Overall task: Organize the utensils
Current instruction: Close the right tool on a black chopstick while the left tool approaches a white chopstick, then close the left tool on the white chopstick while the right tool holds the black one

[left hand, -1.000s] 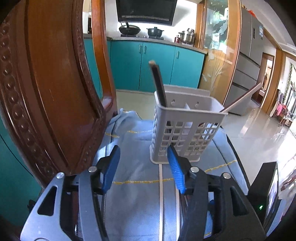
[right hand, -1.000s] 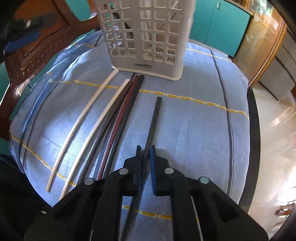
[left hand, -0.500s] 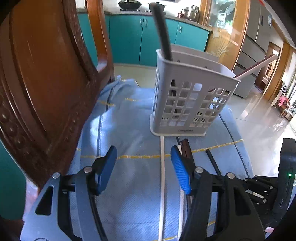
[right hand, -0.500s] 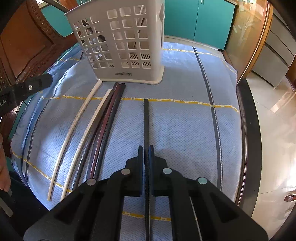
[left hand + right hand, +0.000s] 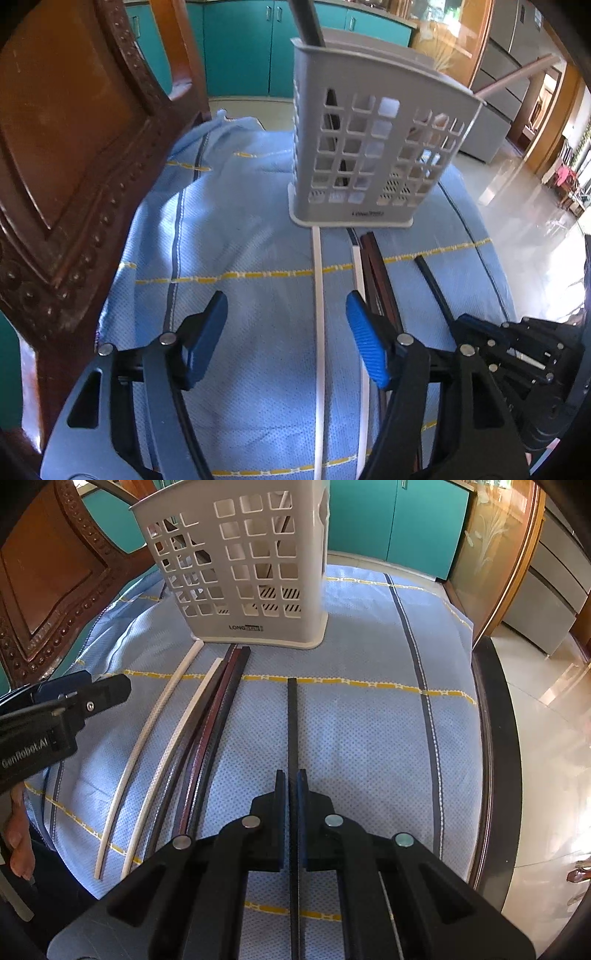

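Chopsticks are laid lengthwise on the blue woven cloth (image 5: 369, 738), tips towards the white slotted plastic holder (image 5: 236, 565). 1 slim black chopstick (image 5: 292, 731), lying apart, is clamped along its axis in the closed right gripper (image 5: 291, 786). 1 pale white chopstick (image 5: 318, 314) runs between the left gripper (image 5: 284, 328) pads, untouched; those jaws have just been opening.
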{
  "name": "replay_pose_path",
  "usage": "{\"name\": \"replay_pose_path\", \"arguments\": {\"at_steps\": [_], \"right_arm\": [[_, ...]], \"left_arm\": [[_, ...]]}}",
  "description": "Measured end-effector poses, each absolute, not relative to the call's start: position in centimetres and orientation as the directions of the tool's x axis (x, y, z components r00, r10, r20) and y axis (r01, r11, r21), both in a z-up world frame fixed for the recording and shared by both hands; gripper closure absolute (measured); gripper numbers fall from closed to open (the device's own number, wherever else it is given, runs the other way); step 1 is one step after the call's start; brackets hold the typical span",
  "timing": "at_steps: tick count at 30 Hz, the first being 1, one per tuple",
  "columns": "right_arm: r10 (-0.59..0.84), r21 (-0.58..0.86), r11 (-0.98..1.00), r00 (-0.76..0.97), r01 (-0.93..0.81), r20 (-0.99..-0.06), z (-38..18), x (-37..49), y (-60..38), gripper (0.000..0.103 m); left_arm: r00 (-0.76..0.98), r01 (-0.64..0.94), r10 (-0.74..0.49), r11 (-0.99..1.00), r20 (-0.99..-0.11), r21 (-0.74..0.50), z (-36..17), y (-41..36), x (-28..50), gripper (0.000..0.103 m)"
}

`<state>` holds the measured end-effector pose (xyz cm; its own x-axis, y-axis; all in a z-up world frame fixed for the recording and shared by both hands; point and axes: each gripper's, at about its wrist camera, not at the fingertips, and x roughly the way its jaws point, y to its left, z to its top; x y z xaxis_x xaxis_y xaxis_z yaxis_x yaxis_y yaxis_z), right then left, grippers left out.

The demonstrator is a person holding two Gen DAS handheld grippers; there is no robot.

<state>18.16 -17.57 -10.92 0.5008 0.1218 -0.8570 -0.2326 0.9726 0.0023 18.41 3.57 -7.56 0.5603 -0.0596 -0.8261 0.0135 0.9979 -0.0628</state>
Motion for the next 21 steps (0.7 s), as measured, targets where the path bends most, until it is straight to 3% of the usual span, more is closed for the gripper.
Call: {"name": "replay_pose_path", "arguments": {"at_steps": [21], "right_arm": [[0.122, 0.008, 0.974, 0.501, -0.225, -0.857, -10.8, 18.2, -17.8, 0.093]], "left_arm": [[0.520, 0.054, -0.064, 0.998, -0.852, -0.042, -9.1, 2.7, 18.4, 0.030]]}}
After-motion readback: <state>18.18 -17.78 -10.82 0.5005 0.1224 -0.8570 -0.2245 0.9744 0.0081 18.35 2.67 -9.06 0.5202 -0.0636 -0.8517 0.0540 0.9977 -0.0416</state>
